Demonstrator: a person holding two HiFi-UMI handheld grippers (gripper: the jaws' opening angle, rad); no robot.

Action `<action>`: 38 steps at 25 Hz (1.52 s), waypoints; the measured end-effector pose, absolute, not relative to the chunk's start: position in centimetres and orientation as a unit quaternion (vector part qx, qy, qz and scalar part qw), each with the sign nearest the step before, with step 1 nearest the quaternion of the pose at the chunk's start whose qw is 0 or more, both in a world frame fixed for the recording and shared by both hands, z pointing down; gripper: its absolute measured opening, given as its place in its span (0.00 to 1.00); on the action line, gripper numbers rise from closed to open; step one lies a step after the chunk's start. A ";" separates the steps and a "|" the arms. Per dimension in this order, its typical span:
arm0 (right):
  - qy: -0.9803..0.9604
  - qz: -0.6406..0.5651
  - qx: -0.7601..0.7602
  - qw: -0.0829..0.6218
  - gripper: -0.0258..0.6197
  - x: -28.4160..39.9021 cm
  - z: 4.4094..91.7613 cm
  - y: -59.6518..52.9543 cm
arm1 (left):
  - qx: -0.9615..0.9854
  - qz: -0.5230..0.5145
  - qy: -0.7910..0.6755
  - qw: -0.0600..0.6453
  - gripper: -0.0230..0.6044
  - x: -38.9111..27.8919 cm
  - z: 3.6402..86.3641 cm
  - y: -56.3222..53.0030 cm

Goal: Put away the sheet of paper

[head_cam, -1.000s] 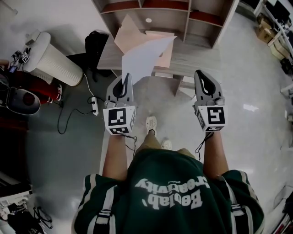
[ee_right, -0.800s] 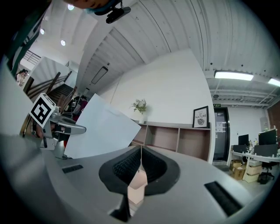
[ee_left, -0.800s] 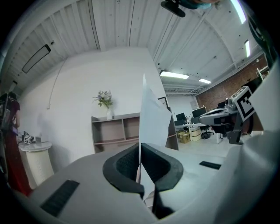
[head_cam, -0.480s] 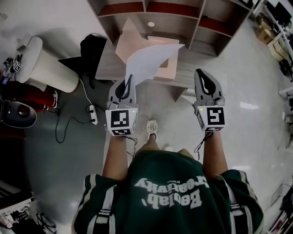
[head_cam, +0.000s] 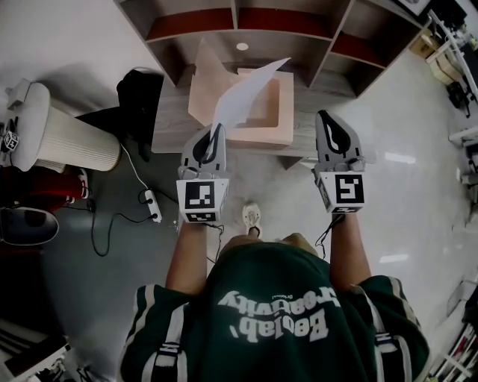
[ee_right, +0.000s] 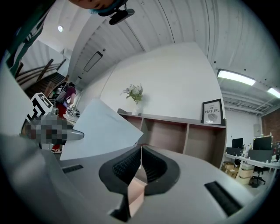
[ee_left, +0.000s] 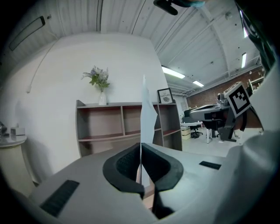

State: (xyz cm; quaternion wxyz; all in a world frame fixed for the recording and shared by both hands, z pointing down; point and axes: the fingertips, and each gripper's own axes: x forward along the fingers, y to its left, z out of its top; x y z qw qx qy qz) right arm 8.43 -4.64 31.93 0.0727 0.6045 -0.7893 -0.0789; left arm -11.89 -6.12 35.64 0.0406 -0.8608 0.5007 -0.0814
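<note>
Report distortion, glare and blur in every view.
Head view: sharp, shelf unit bowed by the wide lens, glare patches on the floor. Left gripper view: fisheye, dark corners, sheet of paper seen edge-on. Right gripper view: fisheye, ceiling light blown out.

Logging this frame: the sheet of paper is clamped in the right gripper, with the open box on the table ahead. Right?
No: the sheet of paper is clamped in the left gripper, not the right. The left gripper view shows its edge between the shut jaws; the right gripper is shut on nothing. The open box is on the table ahead.
</note>
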 end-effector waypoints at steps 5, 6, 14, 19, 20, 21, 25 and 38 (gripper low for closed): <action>-0.781 -0.085 0.614 0.075 0.10 7.5 32.2 -7.3 | -0.870 -0.089 0.483 0.033 0.06 -12.1 36.8 -8.7; -0.780 -0.083 0.615 0.076 0.10 7.4 32.4 -7.5 | -0.871 -0.090 0.482 0.030 0.06 -12.2 37.1 -8.9; -0.774 -0.074 0.624 0.083 0.09 7.4 34.2 -8.7 | -0.870 -0.110 0.480 0.009 0.06 -12.6 39.8 -10.0; -0.778 -0.066 0.618 0.089 0.10 7.8 35.4 -10.6 | -0.866 -0.124 0.485 -0.003 0.06 -12.4 41.3 -11.6; -0.779 -0.066 0.617 0.090 0.10 8.0 35.7 -10.9 | -0.864 -0.127 0.487 -0.004 0.06 -12.4 41.6 -11.8; -0.780 -0.065 0.616 0.092 0.10 8.1 36.0 -11.3 | -0.863 -0.130 0.488 -0.006 0.06 -12.3 41.9 -12.0; -0.785 -0.056 0.610 0.095 0.10 8.6 37.0 -13.1 | -0.857 -0.146 0.493 -0.015 0.06 -12.0 43.2 -13.2; -0.810 -0.037 0.580 0.081 0.10 10.4 40.1 -19.4 | -0.825 -0.221 0.519 -0.044 0.06 -11.4 48.0 -17.5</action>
